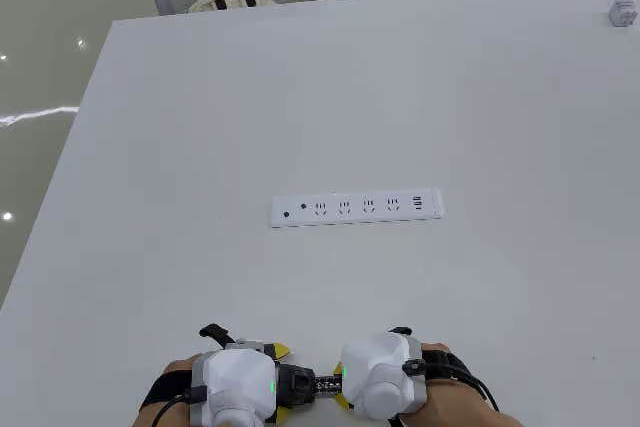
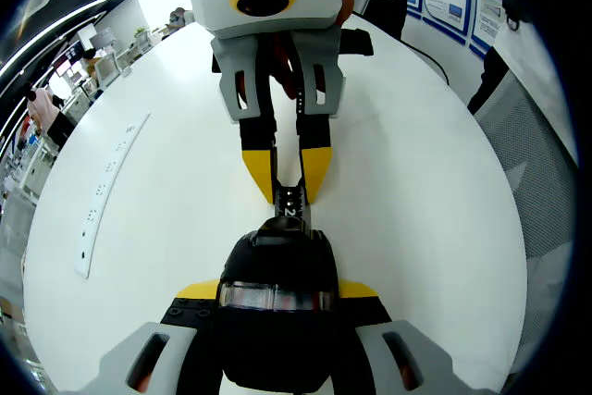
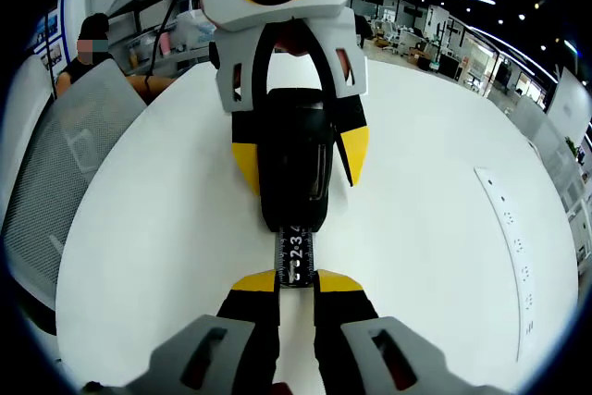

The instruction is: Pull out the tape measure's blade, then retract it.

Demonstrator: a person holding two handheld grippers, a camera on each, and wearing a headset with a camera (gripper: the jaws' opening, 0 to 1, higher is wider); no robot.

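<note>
both claws closed on the tape measure, a short run of blade between them
left claw [image 2: 277, 289] is clamped around the black tape measure [image 2: 277, 321], yellow tips pressed to either side of its case; right claw [image 3: 296, 281] is pinched tight on the blade [image 3: 296, 254], with a short numbered stretch showing between the two. the blade's end is hidden between the right claw's tips, and the head view cuts both tools off at its lower edge, at the near side of the white desk [image 1: 400, 97]. a white power strip [image 1: 357, 208] lies mid-desk, well apart; a small grey object [image 1: 622, 13] at the far corner is too small to make out. a mesh chair [image 3: 65, 154] and a lit office lie beyond
</note>
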